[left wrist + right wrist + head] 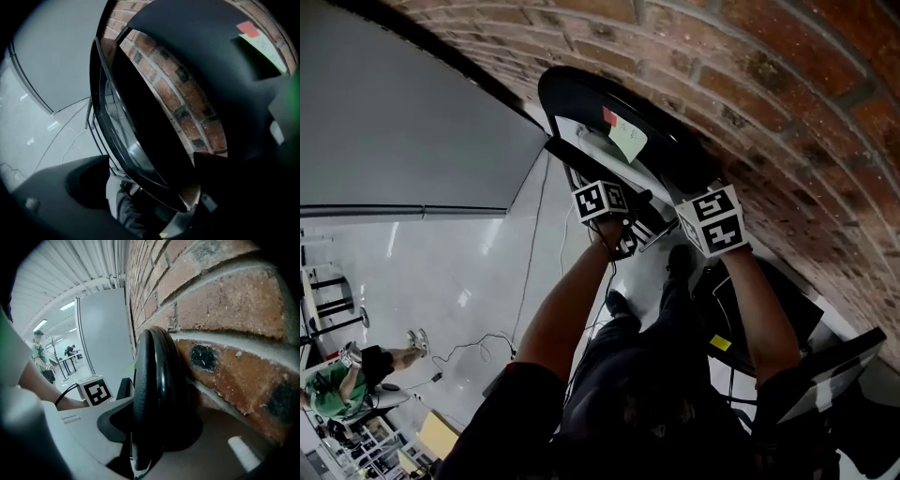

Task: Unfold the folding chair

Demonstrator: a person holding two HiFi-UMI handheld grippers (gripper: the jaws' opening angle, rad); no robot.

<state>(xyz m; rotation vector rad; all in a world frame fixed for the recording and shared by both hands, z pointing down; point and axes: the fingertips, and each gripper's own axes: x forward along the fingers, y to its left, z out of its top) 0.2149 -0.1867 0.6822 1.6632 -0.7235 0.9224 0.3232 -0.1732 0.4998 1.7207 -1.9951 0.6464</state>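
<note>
A folded black chair [609, 98] leans against the brick wall [787, 112]. A red and a green label [628, 139] are stuck on its pale inner face. My left gripper [586, 178] is at the chair's left edge. In the left gripper view the black seat panel [150, 136] runs down between the jaws of the left gripper [154, 201], and a gap shows beside the left jaw. My right gripper [694, 186] is at the near right rim. In the right gripper view the rounded black rim [150, 380] is clamped in the right gripper [150, 441].
A grey wall panel [394, 122] meets the brick wall behind the chair. Cables [478, 347] trail over the glossy floor. A person [347, 380] sits far off at the lower left. Dark equipment [825, 375] stands by the wall at the right.
</note>
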